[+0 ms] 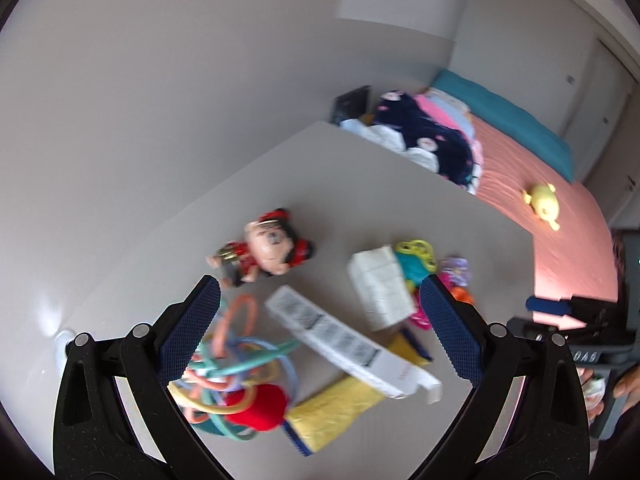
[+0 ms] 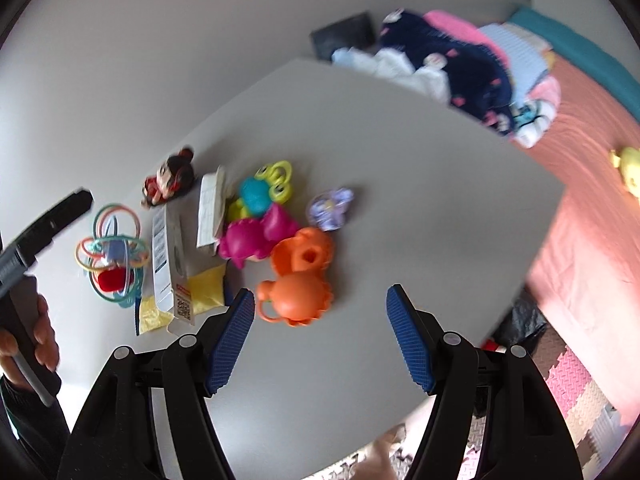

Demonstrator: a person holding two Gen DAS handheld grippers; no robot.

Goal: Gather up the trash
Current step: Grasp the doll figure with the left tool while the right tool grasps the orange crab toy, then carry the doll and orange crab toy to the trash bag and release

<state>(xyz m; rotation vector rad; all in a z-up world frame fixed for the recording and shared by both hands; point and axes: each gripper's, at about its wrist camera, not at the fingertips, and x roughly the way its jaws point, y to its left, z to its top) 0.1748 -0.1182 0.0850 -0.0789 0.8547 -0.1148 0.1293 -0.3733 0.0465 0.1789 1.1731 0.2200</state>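
The left claw hangs spread wide over the grey bench, nothing between its blue pads. Just beneath it lie a ring rattle of coloured loops with a red core, and a yellow wrapper partly under a long white carton that slants across it. A second, flattened white carton lies just beyond, touching a teal and yellow-green toy. Farther left a mouse doll in a red dress lies on its side.

The right claw is likewise parted and empty, hovering above bare bench with an orange plastic toy near its left finger. Behind that sit a magenta toy and a small purple one. At the far edge of the bench a heap of clothes rests on a bed with a pink cover, where a yellow soft toy lies
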